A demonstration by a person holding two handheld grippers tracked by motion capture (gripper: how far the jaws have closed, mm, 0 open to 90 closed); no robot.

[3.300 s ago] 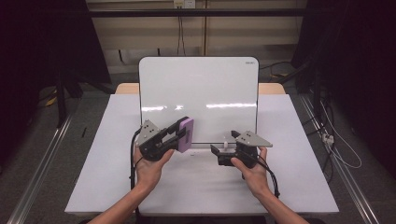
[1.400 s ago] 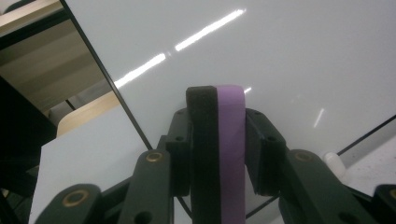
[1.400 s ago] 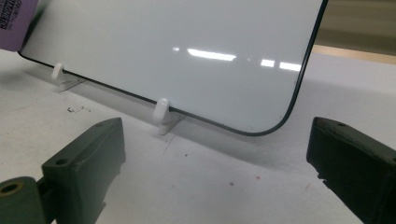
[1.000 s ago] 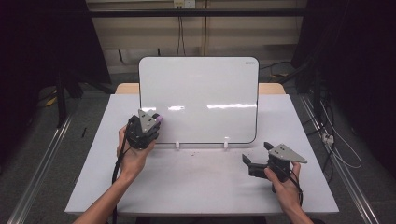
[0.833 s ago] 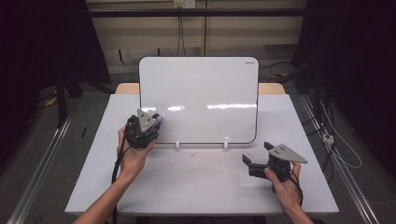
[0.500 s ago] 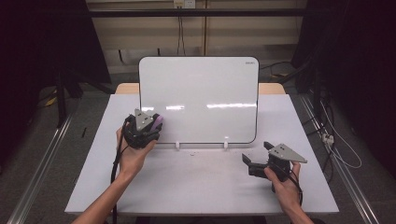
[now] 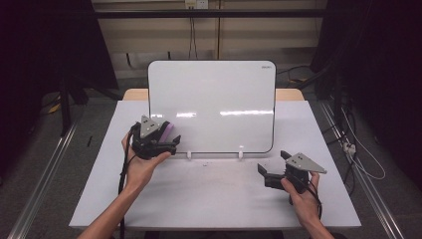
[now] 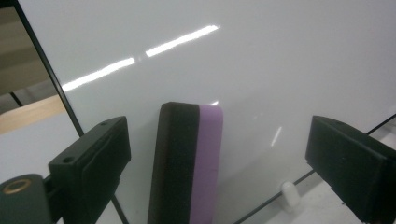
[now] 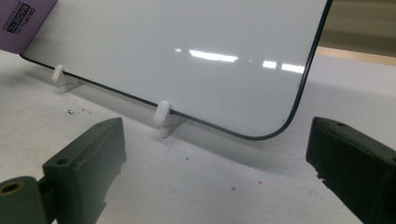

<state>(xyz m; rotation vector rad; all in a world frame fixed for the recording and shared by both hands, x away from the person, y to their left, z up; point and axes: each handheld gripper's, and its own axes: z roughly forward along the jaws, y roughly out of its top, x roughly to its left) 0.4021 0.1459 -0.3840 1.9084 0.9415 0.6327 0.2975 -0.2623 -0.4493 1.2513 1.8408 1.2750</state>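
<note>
- The left gripper (image 7: 166,142) is held at the lower left corner of the upright whiteboard (image 7: 214,99), which stands in two small white clips (image 7: 240,154) on the white table (image 7: 214,199).
- Its jaws have just been opening and are now spread wide; in the left gripper view the eraser (image 8: 187,163), black felt on one side and purple on the other, is seen between them, clear of both pads (image 8: 100,168).
- The eraser is set against the whiteboard's face near that corner, its purple back seen in the high view (image 7: 167,131).
- The right gripper (image 7: 271,174) is held low over the table, near the board's lower right corner, well apart from the eraser.
- Its jaws are spread wide, and nothing is gripped between them.
</note>
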